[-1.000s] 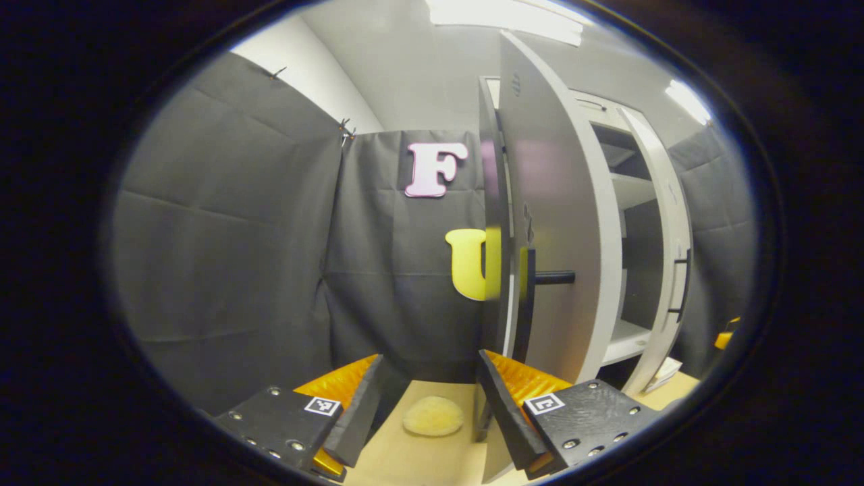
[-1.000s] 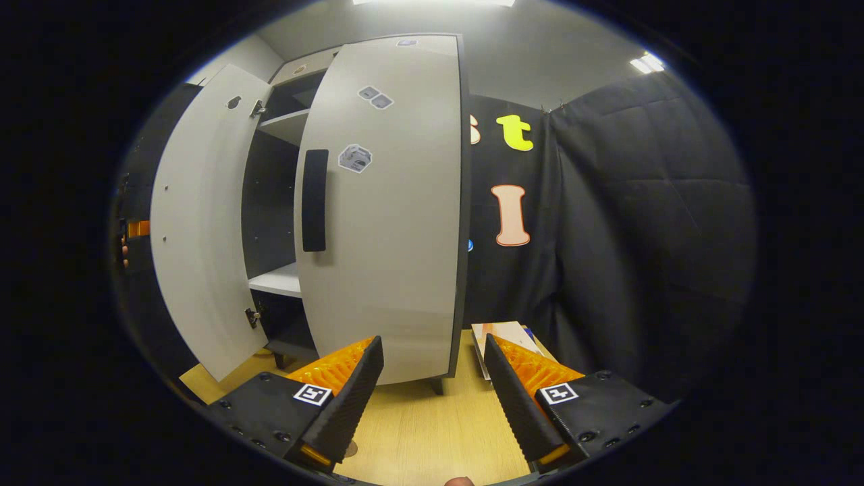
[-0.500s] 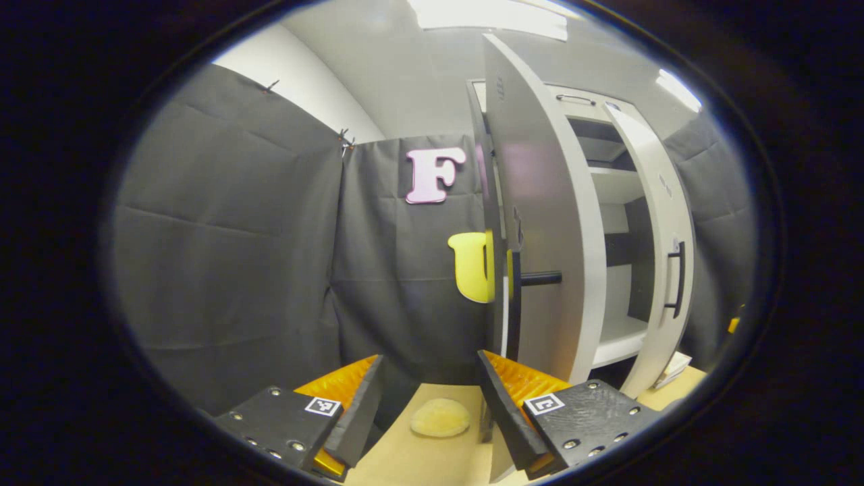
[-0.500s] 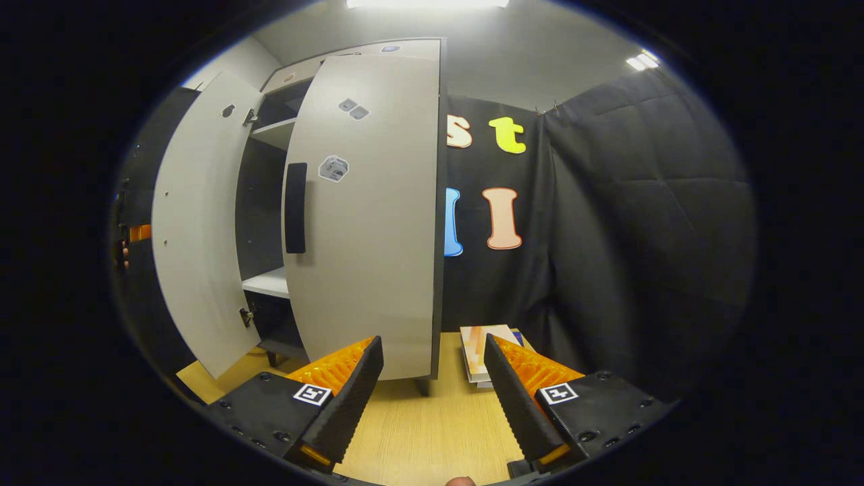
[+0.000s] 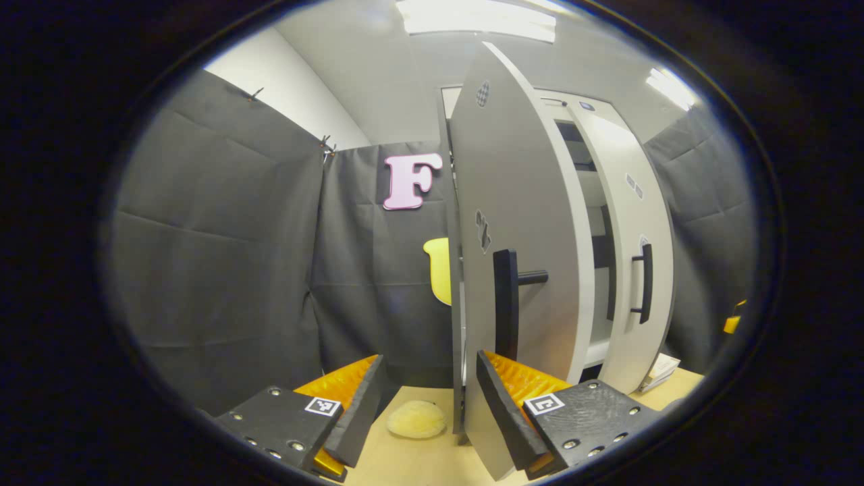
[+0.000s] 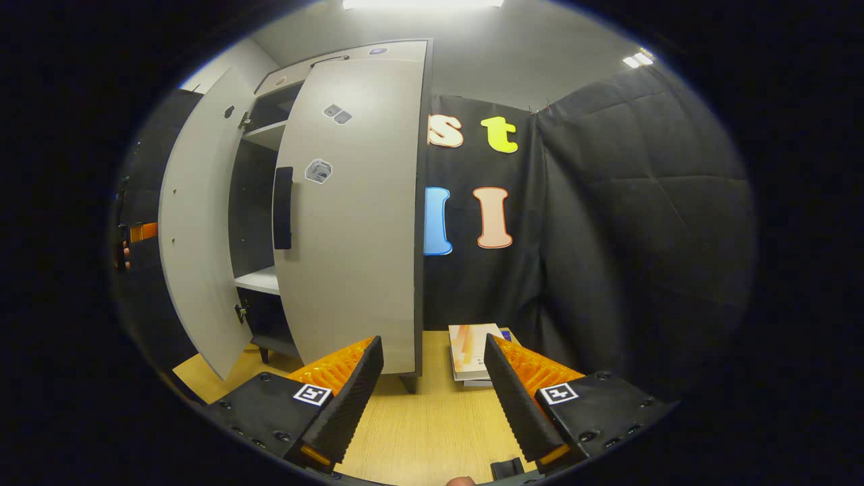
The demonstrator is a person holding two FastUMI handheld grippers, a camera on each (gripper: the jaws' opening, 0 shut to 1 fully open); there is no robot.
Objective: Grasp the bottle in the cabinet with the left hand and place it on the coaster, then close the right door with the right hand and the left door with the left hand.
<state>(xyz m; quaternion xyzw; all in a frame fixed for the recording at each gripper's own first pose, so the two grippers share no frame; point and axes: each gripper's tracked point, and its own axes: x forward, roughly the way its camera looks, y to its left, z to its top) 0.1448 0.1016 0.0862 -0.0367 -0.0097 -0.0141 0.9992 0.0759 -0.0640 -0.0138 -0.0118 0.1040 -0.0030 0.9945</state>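
Observation:
The grey cabinet stands on a wooden table [image 6: 432,432]. Its left door [image 5: 520,270] is open, and I see it almost edge-on, with a black handle [image 5: 506,304]. My left gripper [image 5: 425,412] is open and low in front of that door; the door's lower edge shows between its fingers, and whether they touch I cannot tell. A pale round coaster [image 5: 416,418] lies flat on the table beside the door's foot. The right door [image 6: 351,223], with its black handle [image 6: 283,208], is nearly shut. My right gripper [image 6: 432,398] is open, below and in front of that door, holding nothing.
A stack of books [image 6: 472,351] lies on the table right of the cabinet, against the black cloth wall. Inside the cabinet a white shelf [image 6: 260,280] shows through the gap between the doors. The other gripper [image 6: 138,231], with a hand, shows beyond the left door.
The right door has swung further toward shut. The left door now shows more of its front face and handle in the left gripper view. Both grippers stay open.

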